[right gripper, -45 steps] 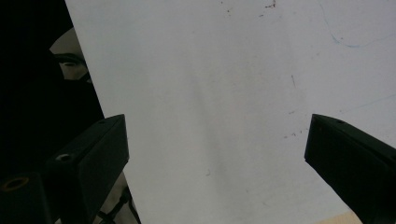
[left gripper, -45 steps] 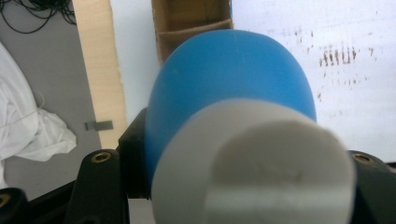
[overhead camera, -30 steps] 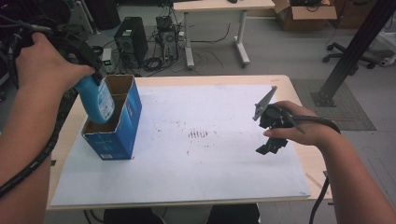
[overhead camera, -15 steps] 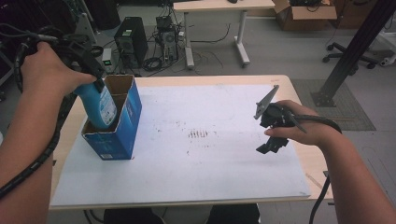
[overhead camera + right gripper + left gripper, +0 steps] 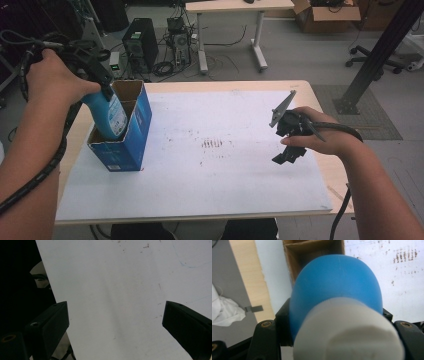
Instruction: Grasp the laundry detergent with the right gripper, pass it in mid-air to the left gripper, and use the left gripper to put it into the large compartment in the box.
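A blue bottle (image 5: 109, 116) with a white cap (image 5: 347, 330) stands tilted, its lower end inside an open blue cardboard box (image 5: 127, 145) at the table's left. My left gripper (image 5: 102, 90) is shut on the bottle's neck just under the cap, and the blue shoulder (image 5: 337, 282) bulges between the jaws above the box's brown inside (image 5: 312, 252). My right gripper (image 5: 287, 155) hovers over the right part of the white sheet (image 5: 215, 180). It is open, with nothing between its jaws (image 5: 115, 315).
The white sheet covers most of the wooden table (image 5: 330, 172) and has brown smudges (image 5: 212, 144) at its middle. Beyond the far edge are a computer tower (image 5: 136, 42), a desk's legs (image 5: 202, 40), an office chair (image 5: 372, 55) and a black post (image 5: 380, 55).
My left hand has sunk slightly with the bottle, which sits a little lower in the box. The right gripper has stayed where it was.
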`<state>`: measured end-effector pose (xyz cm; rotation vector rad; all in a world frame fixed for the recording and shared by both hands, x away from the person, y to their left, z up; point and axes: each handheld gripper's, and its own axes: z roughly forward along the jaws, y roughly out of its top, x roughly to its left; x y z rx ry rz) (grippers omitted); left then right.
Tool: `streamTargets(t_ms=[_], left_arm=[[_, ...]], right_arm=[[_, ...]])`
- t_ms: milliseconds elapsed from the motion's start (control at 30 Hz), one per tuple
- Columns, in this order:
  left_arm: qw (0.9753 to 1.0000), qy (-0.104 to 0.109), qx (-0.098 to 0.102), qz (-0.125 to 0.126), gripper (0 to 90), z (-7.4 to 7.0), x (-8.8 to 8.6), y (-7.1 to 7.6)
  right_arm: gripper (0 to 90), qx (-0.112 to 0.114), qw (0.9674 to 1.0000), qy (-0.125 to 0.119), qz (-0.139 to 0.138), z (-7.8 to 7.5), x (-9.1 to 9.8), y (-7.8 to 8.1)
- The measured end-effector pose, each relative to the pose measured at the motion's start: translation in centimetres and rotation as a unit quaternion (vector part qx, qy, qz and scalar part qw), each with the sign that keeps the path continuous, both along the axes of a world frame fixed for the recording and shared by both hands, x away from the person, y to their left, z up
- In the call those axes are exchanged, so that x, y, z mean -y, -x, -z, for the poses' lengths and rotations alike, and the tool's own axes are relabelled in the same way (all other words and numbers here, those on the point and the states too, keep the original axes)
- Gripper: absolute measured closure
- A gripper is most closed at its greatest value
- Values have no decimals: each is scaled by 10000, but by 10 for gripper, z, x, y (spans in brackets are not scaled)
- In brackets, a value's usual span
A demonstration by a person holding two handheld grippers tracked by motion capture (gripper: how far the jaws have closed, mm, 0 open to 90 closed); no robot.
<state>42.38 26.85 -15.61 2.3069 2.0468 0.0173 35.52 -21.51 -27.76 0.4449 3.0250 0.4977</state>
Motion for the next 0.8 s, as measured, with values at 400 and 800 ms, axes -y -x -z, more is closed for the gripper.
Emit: streamTargets(t_ms=[400,800], left_arm=[[9998,-128,-26,-154,381,15,1,-4],[9992,-314,-86,-244,381,42,-1,-6]], right_arm=[[72,-19,10000,-9,-11,2,1,-1],[72,-37,10000,-16,-18,5,0,-1]])
